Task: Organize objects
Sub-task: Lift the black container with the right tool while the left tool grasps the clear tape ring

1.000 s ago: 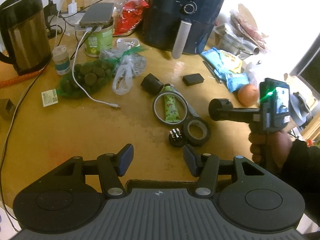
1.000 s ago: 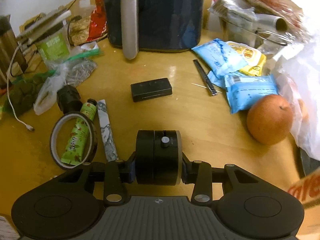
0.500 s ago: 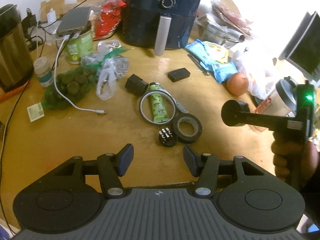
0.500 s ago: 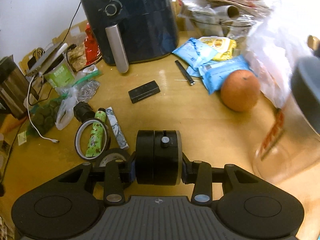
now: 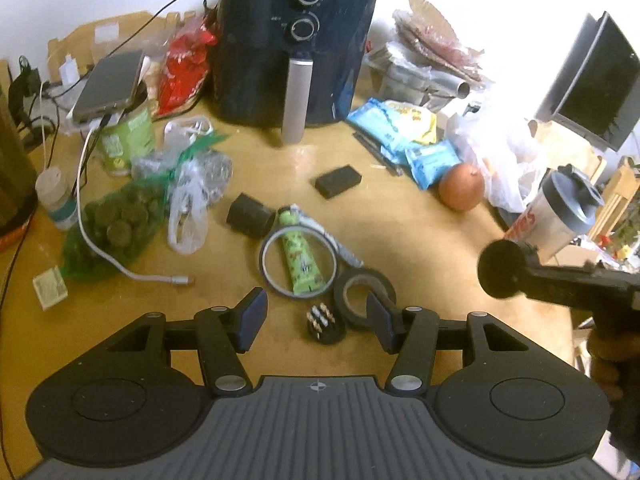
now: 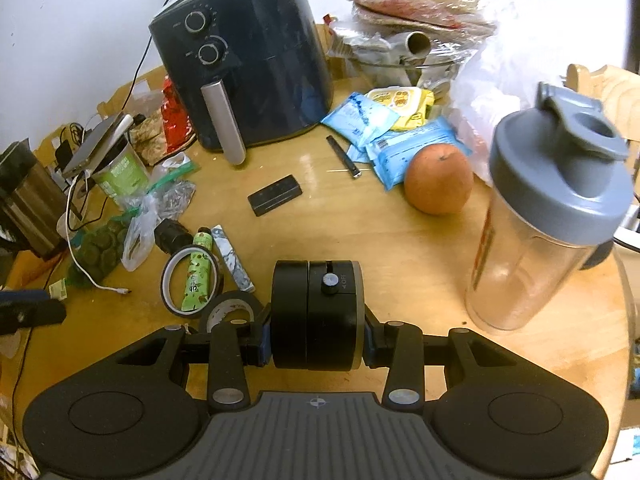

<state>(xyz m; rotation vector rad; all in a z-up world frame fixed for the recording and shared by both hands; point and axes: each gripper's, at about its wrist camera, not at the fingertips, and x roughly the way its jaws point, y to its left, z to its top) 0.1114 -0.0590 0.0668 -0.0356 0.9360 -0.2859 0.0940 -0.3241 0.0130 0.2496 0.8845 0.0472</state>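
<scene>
My right gripper is shut on a black round disc-shaped device with a small knob, held above the wooden table; it also shows in the left wrist view at the right. My left gripper is open and empty above a small black plug and a black tape roll. A thin tape ring lies around a green tube. A black cylinder and a black flat box lie farther back.
A dark air fryer stands at the back. A shaker bottle stands at the right, by an orange and blue snack packets. Bags, a green can, a phone and cables crowd the left.
Both grippers have pulled back and up from the table. The right gripper has carried the black disc to the right, bringing the shaker bottle into view.
</scene>
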